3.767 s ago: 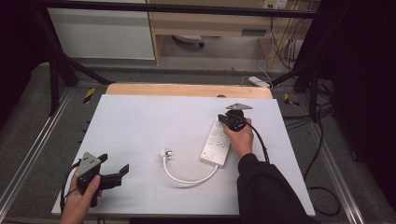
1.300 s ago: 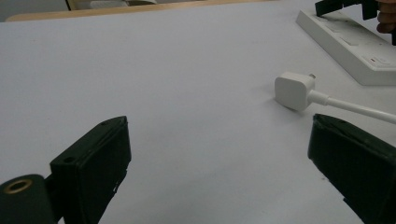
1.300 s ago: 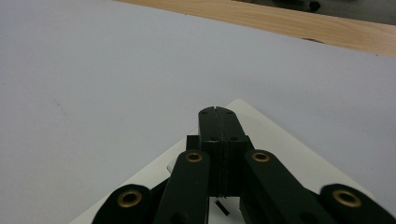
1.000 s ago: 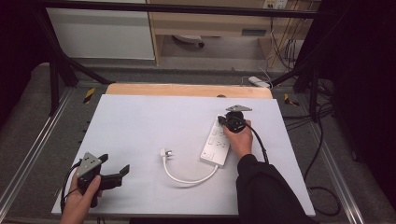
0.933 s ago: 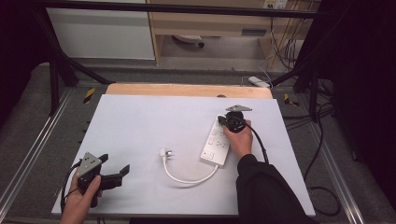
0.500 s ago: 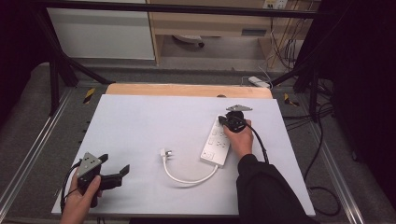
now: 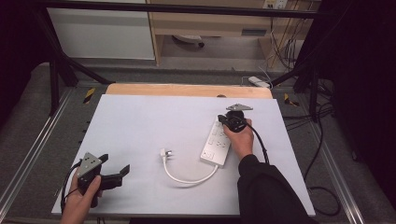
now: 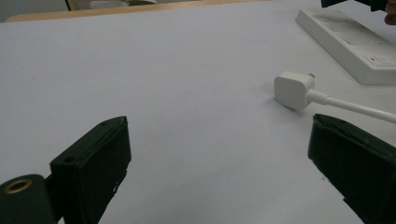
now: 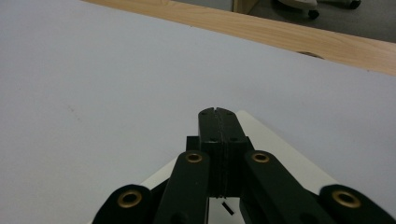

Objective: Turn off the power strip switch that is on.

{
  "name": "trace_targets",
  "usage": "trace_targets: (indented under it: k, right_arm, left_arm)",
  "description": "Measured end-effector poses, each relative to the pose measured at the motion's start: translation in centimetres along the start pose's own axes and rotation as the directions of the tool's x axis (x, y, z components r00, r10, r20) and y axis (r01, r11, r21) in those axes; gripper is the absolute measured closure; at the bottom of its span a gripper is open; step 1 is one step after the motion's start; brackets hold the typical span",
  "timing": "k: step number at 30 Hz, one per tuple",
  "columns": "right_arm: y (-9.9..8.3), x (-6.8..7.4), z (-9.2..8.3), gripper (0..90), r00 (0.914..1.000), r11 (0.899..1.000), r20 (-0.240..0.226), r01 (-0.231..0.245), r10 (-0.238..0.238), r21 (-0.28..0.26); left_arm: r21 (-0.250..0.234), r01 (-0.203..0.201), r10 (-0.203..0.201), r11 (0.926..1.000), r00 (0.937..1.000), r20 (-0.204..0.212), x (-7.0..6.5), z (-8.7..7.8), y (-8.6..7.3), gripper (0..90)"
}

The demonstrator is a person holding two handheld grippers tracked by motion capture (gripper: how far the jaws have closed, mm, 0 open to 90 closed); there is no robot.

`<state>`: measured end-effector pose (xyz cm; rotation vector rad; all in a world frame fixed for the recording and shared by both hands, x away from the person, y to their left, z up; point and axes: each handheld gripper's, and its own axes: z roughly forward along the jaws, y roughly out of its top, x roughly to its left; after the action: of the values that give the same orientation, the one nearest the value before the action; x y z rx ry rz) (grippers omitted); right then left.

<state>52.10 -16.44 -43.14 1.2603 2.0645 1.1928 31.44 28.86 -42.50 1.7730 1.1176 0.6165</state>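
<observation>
A white power strip [image 7: 217, 142] lies right of the table's middle, and its far end shows pale under my right jaws [image 9: 261, 135]. Its white cable [image 7: 187, 176] curls left to a white plug [image 7: 164, 153] [image 8: 293, 88] lying on the table. My right gripper [image 7: 223, 122] [image 9: 218, 114] sits over the strip's far end, jaws shut together with nothing between them. My left gripper [image 7: 120, 173] [image 8: 219, 154] rests near the front left of the table, jaws wide open and holding nothing. The plug lies just beyond its right jaw.
The table top [image 7: 154, 121] is a white sheet with a wooden strip [image 7: 187, 90] along its far edge. Metal frame rails [image 7: 32, 144] run down both sides. Cables [image 7: 322, 186] trail on the grey floor at the right.
</observation>
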Motion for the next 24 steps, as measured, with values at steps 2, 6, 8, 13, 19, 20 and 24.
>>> trace_targets:
  k: [2, 6, 8, 13, 19, 20, 24]
  right_arm:
    - [0.2, 0.0, -0.3, 90.0, 1.0000, 1.000, 0.000, 0.004, -0.004, -0.008]
    - [0.6, 0.1, -0.9, 90.0, 1.0000, 1.000, 0.000, 0.006, -0.006, -0.020]
    - [0.8, 0.1, -1.2, 90.0, 1.0000, 1.000, 0.000, 0.008, -0.008, -0.026]
    - [1.2, -0.1, -1.9, 90.0, 1.0000, 0.999, 0.003, 0.009, -0.009, -0.041]
    - [1.4, -0.3, -2.5, 86.0, 1.0000, 0.999, 0.001, -0.001, 0.001, -0.049]
    - [1.4, -0.3, -2.6, 85.3, 1.0000, 0.999, 0.001, 0.002, -0.002, -0.050]
    - [1.7, 0.1, -3.0, 82.9, 1.0000, 0.998, -0.007, 0.003, -0.003, -0.060]
  left_arm:
    - [0.000, -0.001, 0.001, 1.0000, 1.0000, 0.000, 0.0, 0.0, 0.0, 6.0]
    - [0.000, 0.000, 0.000, 1.0000, 1.0000, -0.004, 0.1, 0.0, 0.0, 6.0]
    - [0.002, 0.000, 0.000, 1.0000, 1.0000, -0.006, 0.1, 0.0, 0.0, 6.0]
    - [0.007, -0.002, 0.002, 1.0000, 1.0000, -0.005, -0.1, 0.1, 0.0, 6.0]
    - [0.007, 0.000, 0.000, 1.0000, 1.0000, -0.005, -0.1, 0.1, 0.0, 6.0]
    - [0.007, -0.001, 0.001, 1.0000, 1.0000, -0.005, 0.0, 0.1, 0.0, 6.0]
    - [0.005, -0.002, 0.002, 1.0000, 1.0000, -0.006, 0.0, 0.0, 0.0, 5.9]
